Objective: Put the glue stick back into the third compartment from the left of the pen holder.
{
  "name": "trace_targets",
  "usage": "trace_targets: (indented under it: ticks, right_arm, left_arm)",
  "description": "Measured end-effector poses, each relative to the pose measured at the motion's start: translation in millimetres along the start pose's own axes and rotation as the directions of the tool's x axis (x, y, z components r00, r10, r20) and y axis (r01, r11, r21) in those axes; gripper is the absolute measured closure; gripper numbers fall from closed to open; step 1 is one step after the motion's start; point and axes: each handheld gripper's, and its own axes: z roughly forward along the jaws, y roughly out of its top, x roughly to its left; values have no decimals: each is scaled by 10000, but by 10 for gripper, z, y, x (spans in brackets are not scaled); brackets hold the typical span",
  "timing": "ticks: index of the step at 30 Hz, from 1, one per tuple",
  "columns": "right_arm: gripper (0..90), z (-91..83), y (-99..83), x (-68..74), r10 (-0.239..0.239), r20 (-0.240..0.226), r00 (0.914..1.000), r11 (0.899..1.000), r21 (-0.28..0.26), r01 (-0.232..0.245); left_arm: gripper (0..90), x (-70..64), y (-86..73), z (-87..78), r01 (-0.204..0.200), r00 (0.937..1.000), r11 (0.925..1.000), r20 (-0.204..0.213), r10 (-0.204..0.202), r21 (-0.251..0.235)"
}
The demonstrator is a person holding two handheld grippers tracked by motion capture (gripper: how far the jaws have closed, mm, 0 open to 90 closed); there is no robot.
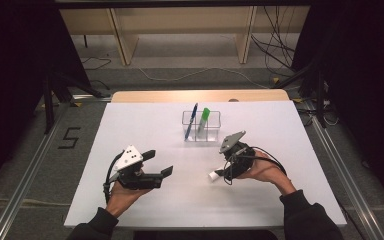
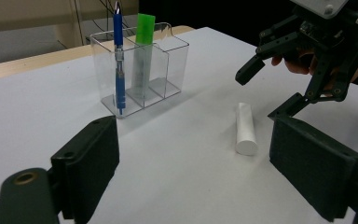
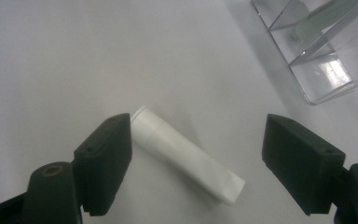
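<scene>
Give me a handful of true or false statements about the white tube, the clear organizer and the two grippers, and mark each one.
1. The white tube lies flat on the table. True.
2. The right gripper is clamped shut on the tube. False: its jaws are spread open on either side of the tube, not squeezing it.
3. A blue pen stands upright in the clear organizer. True.
4. The green marker lies on the table beside the organizer. False: it stands inside a compartment next to the pen's.
5. The left gripper holds the pen. False: it is open and holds nothing.
</scene>
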Motion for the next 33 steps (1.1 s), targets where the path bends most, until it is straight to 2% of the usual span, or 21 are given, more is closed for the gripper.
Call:
trace_targets:
  ticks: [5,9,18,23,33]
  right_arm:
    - [251,34,-6,-3,-237,-219,9995,9996,158,240]
    - [254,93,-7,3,-532,-332,9980,9973,497,548]
    - [270,215,17,44,-1121,-577,9920,9874,1059,1178]
    - [286,276,16,47,-1052,-622,9925,9875,1115,1117]
    - [307,363,16,73,-1374,-896,9865,9784,1431,1492]
  left_arm:
    - [153,-4,-6,3,34,10000,10000,-9,-34,25]
    - [154,5,-10,-7,19,10000,10000,-5,-19,-4]
    - [154,1,-15,-18,42,10000,10000,-12,-42,12]
    - [154,8,-15,-17,5,10000,10000,-11,-5,31]
    - [154,8,-15,-21,-2,10000,10000,-14,2,28]
